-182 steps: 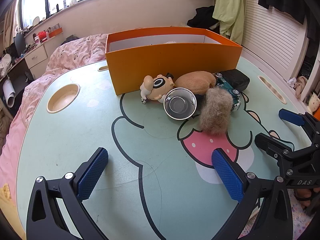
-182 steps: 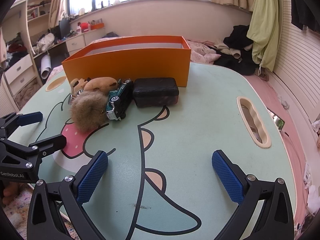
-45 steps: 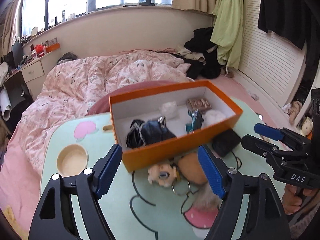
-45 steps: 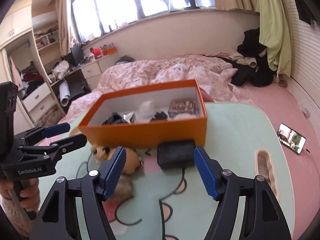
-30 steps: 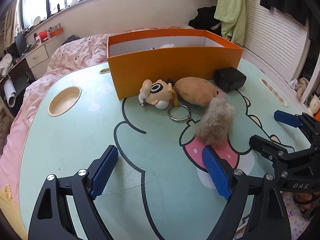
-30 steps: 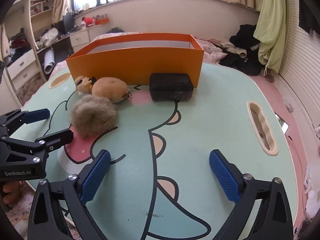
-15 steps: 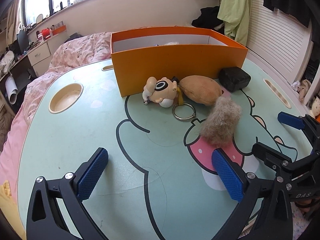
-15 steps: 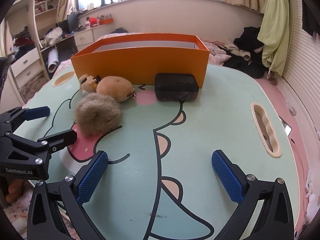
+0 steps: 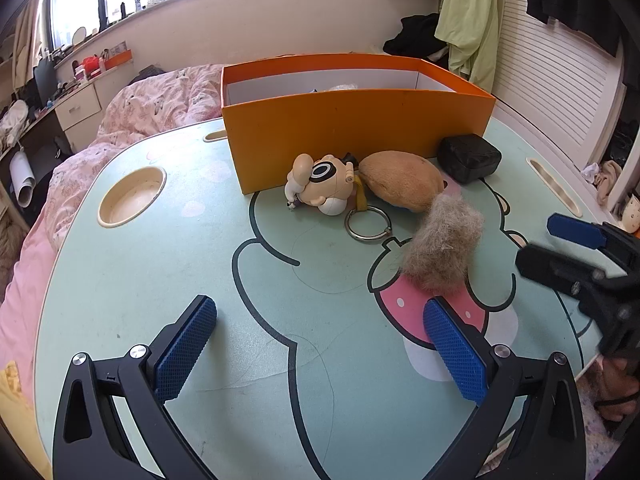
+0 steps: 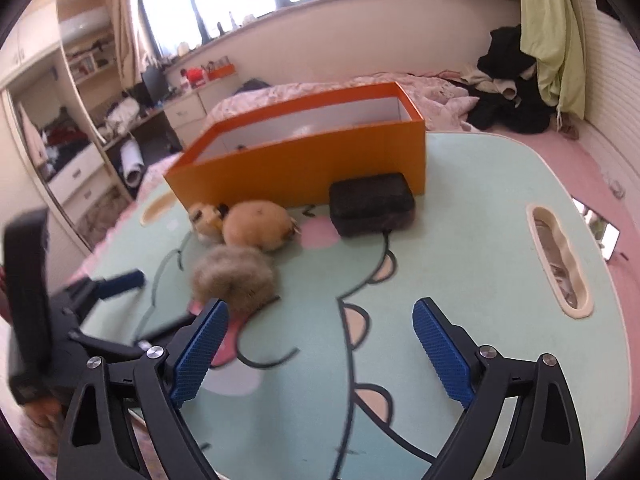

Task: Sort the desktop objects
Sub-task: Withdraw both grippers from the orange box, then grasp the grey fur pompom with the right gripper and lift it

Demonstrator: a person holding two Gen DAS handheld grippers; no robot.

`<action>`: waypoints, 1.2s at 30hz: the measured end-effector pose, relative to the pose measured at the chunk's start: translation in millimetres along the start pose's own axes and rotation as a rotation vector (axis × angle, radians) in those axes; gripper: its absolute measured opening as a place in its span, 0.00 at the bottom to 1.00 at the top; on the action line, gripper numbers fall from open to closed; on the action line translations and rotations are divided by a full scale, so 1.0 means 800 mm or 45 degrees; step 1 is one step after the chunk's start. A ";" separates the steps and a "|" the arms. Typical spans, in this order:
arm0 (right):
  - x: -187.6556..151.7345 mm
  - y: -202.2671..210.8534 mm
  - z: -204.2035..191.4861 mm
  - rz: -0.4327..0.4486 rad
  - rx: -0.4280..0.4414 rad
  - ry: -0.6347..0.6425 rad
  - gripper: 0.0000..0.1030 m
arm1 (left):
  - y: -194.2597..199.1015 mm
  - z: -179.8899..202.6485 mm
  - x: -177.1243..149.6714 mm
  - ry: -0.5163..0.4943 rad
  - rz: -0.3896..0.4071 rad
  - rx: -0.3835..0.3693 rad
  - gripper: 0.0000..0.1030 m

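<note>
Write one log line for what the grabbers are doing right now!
left gripper: open, empty | right gripper: open, empty | orange box: on table | fur ball, plush, black case: outside box

Pink floral quilt (image 9: 160, 100) on bed behind table; green garment (image 9: 468, 12) hanging by slatted wall; black clothes (image 10: 508, 92) heaped below; phone (image 10: 608, 242) on floor.

Pale green cartoon-print counter (image 9: 120, 280) carrying an orange box (image 9: 352, 128), black case (image 9: 468, 157), tan plush (image 9: 400, 186), toy figure (image 9: 324, 184), metal ring (image 9: 368, 224), fur ball (image 9: 442, 248).
</note>
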State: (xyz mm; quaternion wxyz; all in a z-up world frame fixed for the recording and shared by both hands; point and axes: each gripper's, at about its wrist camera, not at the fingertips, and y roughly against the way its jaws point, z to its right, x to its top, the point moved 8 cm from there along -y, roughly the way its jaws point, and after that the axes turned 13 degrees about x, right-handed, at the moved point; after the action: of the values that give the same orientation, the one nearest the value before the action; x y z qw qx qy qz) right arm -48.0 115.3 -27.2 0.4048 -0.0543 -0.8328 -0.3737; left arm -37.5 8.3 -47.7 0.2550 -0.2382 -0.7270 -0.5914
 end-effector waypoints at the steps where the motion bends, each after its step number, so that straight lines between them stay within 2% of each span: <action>1: 0.008 -0.003 -0.009 0.004 0.036 0.006 0.91 | 0.000 0.000 0.001 0.000 0.000 0.000 1.00; 2: 0.013 -0.009 -0.018 -0.009 0.051 0.029 0.91 | -0.001 0.000 0.001 0.001 0.000 -0.001 1.00; 5: 0.017 -0.039 -0.043 -0.088 0.060 0.113 0.81 | 0.000 0.000 -0.001 0.001 0.000 -0.001 1.00; 8: 0.011 -0.068 -0.055 -0.188 0.093 0.134 0.66 | 0.000 0.000 -0.001 0.002 0.000 -0.001 1.00; 10: 0.006 -0.078 -0.049 -0.241 0.091 0.111 0.41 | 0.000 0.001 0.000 0.002 0.000 -0.001 1.00; 13: 0.005 -0.057 -0.033 -0.174 0.108 0.064 0.40 | 0.000 0.001 -0.001 0.002 0.000 0.000 1.00; 16: -0.003 -0.024 -0.006 -0.113 0.030 0.064 0.40 | 0.000 0.001 0.000 0.003 0.000 0.000 1.00; 20: -0.025 0.010 0.023 -0.095 -0.044 0.061 0.42 | 0.000 0.000 -0.001 0.002 0.000 0.000 1.00; 25: -0.033 0.030 0.035 -0.026 -0.125 0.067 0.68 | -0.001 0.000 -0.001 0.002 0.001 -0.001 1.00; 30: -0.033 0.020 0.034 -0.012 -0.193 0.104 0.73 | -0.001 0.001 -0.001 0.002 0.001 0.000 1.00; 35: -0.030 0.004 0.033 -0.031 -0.287 0.168 0.73 | -0.001 0.000 -0.002 0.002 0.002 0.001 1.00; 36: -0.030 0.003 0.032 -0.022 -0.280 0.175 0.65 | 0.000 0.001 -0.002 0.001 0.002 0.002 1.00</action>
State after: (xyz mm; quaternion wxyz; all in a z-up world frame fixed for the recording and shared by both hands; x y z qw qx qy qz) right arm -47.5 139.6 -52.6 0.4493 -0.0654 -0.7574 -0.4692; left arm -36.6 8.6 -49.1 0.2559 -0.2383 -0.7271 -0.5908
